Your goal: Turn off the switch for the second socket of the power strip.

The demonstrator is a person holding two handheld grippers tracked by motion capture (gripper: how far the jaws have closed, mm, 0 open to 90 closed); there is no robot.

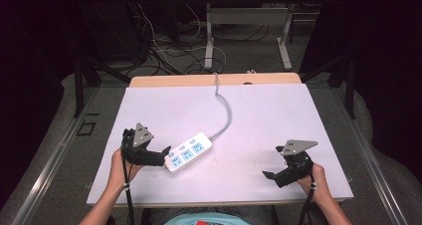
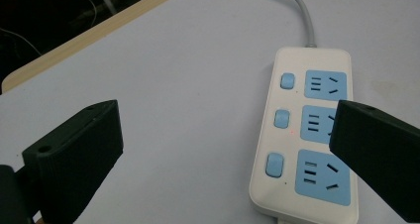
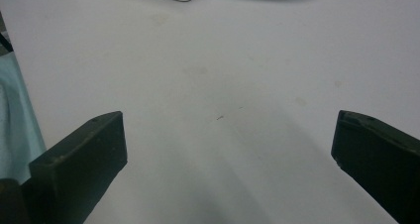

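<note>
We hold both grippers' jaws open: the left gripper (image 1: pixel 158 158) beside the power strip (image 1: pixel 189 152) may nudge it; the right gripper (image 1: pixel 271 175) idles well apart.

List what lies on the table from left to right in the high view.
Left hand-held gripper → white power strip with blue sockets → its grey cable, which runs off toward the table's far edge → right hand-held gripper, well apart from the strip.
</note>
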